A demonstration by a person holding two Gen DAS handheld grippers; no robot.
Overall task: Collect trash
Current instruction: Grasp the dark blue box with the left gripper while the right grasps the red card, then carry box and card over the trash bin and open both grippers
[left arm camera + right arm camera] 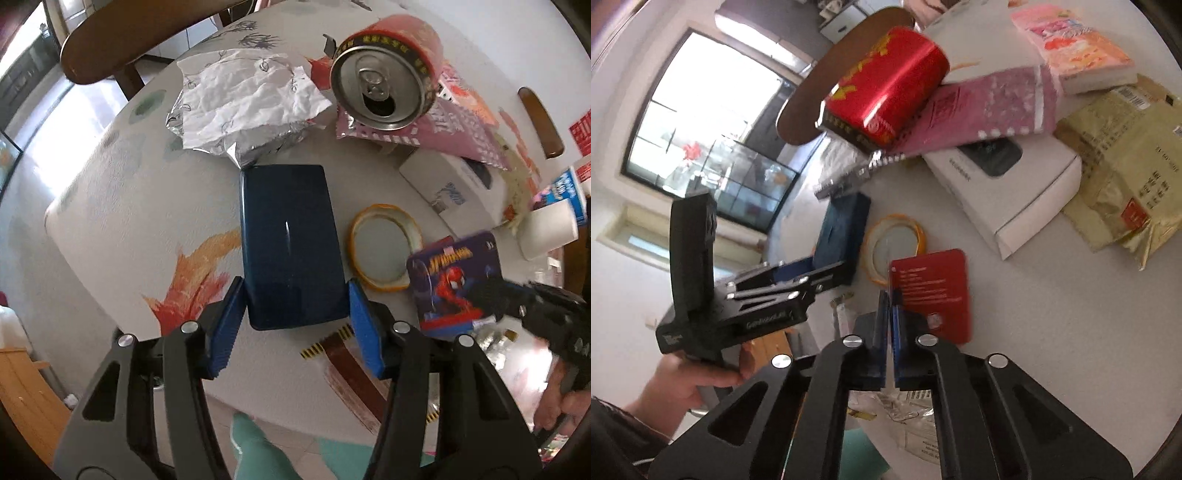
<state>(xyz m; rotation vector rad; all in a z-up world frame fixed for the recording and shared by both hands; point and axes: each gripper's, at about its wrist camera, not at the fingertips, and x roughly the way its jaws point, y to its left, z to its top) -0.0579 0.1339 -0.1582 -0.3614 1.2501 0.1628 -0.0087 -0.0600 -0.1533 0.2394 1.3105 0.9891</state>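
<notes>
White tabletop with printed orange leaves [110,206] carries the clutter. At its near edge the right gripper [889,306] has its blue pads pressed together on a thin rounded card — red on the back [932,291], a Spider-Man print on the front [456,280] — which stands up from the jaws. Just left of it the left gripper [295,317] straddles the near end of a glossy dark-blue rectangular box [291,243]; its blue pads sit at the box's two sides, but whether they press on it I cannot tell. Between box and card lies a yellow ring of tape [382,247]. Beyond the jaws are crumpled white paper on silver foil [243,103], a red drink can on its side [384,74] resting on a pink packet [982,107], and a white carton [1008,192].
</notes>
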